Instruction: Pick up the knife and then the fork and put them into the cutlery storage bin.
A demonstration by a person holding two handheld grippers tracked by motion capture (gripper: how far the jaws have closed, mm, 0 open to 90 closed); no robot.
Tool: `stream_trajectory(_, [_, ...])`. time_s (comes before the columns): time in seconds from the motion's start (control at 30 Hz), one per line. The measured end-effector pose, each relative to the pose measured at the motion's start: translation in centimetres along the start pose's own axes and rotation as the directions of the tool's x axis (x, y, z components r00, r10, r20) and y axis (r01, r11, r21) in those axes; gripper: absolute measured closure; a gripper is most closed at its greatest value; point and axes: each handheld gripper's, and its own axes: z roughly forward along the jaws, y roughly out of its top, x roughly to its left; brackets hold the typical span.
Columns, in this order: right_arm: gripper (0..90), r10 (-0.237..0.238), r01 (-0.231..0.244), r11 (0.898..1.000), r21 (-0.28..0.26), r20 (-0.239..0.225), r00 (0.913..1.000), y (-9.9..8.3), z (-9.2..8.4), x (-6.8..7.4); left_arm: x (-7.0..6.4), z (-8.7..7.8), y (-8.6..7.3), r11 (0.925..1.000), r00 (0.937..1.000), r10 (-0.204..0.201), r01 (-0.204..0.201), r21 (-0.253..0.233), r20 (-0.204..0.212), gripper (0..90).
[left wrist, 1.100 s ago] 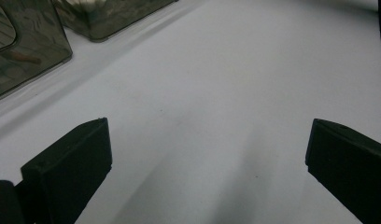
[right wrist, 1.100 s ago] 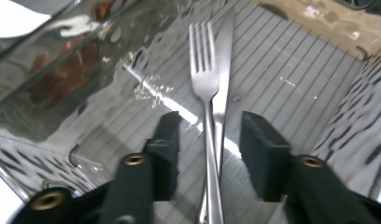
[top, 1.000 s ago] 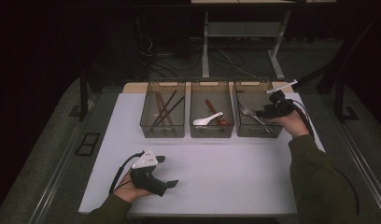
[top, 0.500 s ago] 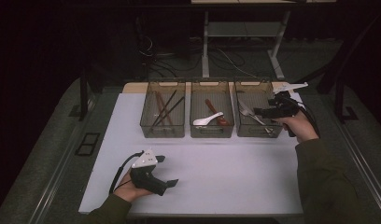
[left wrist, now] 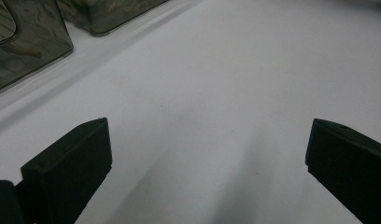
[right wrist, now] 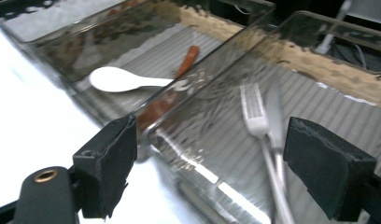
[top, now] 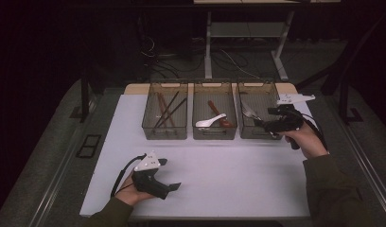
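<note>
Three clear bins stand in a row at the far side of the white mat [top: 229, 170]. The right bin [top: 257, 84] holds metal forks [top: 248, 112]. My right gripper [top: 263, 124] hovers at this bin's near right corner, pointing left. Its jaws have just been opening and stand open with nothing held. In the right gripper view the right gripper [right wrist: 212, 144] frames a fork [right wrist: 258, 121] lying inside the bin wall [right wrist: 179, 140]. The left gripper [top: 174, 187] rests low on the near left of the mat, open and empty. In the left gripper view the left gripper [left wrist: 207, 149] faces bare mat.
The middle bin [top: 214, 137] holds a white spoon [top: 211, 121] and a brown spoon [top: 218, 113]. The left bin [top: 163, 135] holds dark chopsticks [top: 166, 109]. A desk frame [top: 210, 52] and cables stand on the floor behind the table.
The right gripper has drawn back from over the right bin toward its near right corner, and its jaws are wider. The left gripper has not moved.
</note>
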Motion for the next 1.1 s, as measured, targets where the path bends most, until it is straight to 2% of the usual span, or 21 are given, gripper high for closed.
stream_trajectory(0.23, [17.3, -0.034, 0.034, 0.999, 0.002, -0.019, 0.9992, -1.4, -0.8, 1.8, -0.1, 0.0, 0.0, 1.0, 1.0, 0.005, -0.005, 0.005, -0.001, 0.0])
stream_trajectory(0.67, [17.3, -0.069, 0.066, 0.997, -0.027, -0.09, 0.9936, -4.8, -2.1, 4.7, -0.3, -0.1, 0.0, 0.9999, 0.9999, 0.012, -0.012, 0.007, -0.003, 0.0])
stream_trajectory(0.83, [17.3, -0.054, 0.048, 0.997, -0.057, -0.099, 0.9936, -5.7, -2.6, 5.3, -0.4, -0.2, 0.0, 0.9999, 0.9999, 0.011, -0.011, 0.004, -0.003, 0.0])
stream_trajectory(1.1, [17.4, -0.029, 0.022, 0.997, -0.069, -0.099, 0.9947, -7.9, -3.4, 5.9, -0.5, -0.3, 0.1, 0.9999, 0.9999, 0.013, -0.013, -0.002, -0.003, 0.0])
